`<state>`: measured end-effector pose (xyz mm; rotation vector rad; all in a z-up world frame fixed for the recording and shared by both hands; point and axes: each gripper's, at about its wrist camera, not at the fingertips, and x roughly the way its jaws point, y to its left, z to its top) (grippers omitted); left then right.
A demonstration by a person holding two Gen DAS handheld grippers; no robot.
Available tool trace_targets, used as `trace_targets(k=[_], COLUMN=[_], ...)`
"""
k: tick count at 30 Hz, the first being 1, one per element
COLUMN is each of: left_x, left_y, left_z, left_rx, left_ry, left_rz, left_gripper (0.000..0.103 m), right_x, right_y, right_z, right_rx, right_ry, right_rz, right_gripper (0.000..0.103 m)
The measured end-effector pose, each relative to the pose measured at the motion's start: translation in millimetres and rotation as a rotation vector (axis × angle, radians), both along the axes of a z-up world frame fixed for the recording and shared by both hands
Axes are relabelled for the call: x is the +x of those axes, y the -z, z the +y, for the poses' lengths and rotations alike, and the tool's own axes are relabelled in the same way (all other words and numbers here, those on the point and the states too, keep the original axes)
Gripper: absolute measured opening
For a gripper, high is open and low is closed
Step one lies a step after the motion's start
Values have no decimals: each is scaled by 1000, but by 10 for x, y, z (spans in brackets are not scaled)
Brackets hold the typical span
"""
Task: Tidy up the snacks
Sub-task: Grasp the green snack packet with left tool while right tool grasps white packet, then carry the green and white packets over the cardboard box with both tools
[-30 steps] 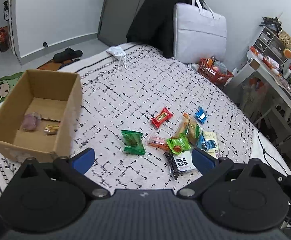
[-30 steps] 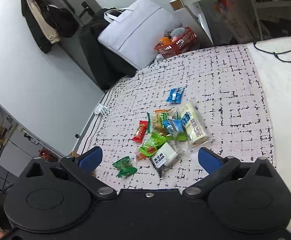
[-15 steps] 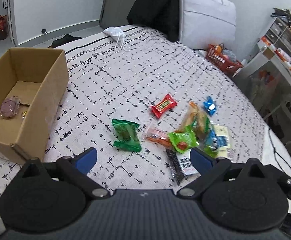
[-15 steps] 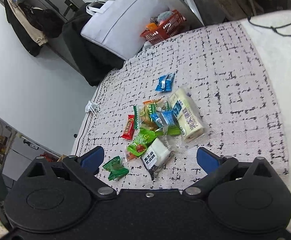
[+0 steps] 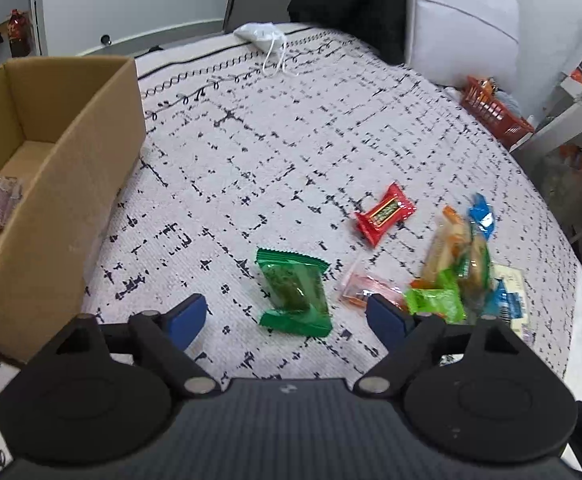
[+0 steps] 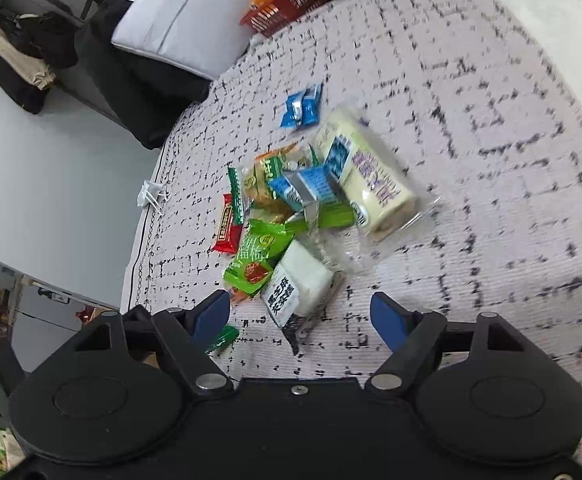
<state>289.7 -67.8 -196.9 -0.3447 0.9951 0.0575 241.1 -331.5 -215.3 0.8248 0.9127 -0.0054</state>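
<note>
My left gripper (image 5: 287,314) closing, nothing pinched, dark green snack (image 5: 294,290) lying between fingers on bed (image 5: 251,152); my right gripper (image 6: 301,316) closing over white snack (image 6: 297,284), not touching; box (image 5: 71,148) far left

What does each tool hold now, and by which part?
Nothing yet. The left tool is closing around the green packet, the right tool around the white packet; neither touches.

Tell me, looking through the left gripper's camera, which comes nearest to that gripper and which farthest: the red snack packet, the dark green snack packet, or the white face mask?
From the left gripper:
1. Dark green snack packet, lying just ahead between its closing jaws, untouched.
2. Red snack packet, farther off to the right.
3. White face mask, at the bed's far edge.
</note>
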Motion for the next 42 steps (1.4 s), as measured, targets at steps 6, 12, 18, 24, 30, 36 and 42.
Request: trace_targets(k=[6,12,18,24,30,36,42], left_x=[130,220,247,141,-79,-284,-451], left_y=[151,235,271,139,-61,-374,-630], left_z=[10,-10,-6,55,111,227,359], left_rx=[-8,-34,-26,-41,-68,-76,-87], left_ry=[12,11,-6,-7,-12,-20,-43], left_rz=[23,42,61,42,7,-42,-72], left_gripper=[79,66,38,36,36,36,36], right_x=[102,182,251,164,30,-95,-195], right_y=[152,203,262,192,47,-220,-292], right_z=[-7,13,-15,-36,26,23,26], right_rx=[-7,-2,-13,-34,-58,-52,-43], right_ry=[35,55,65,81,54,55,50], right_rz=[41,33,38,17,-5,-95,-114], right_gripper=[66,63,35,23,22,19,18])
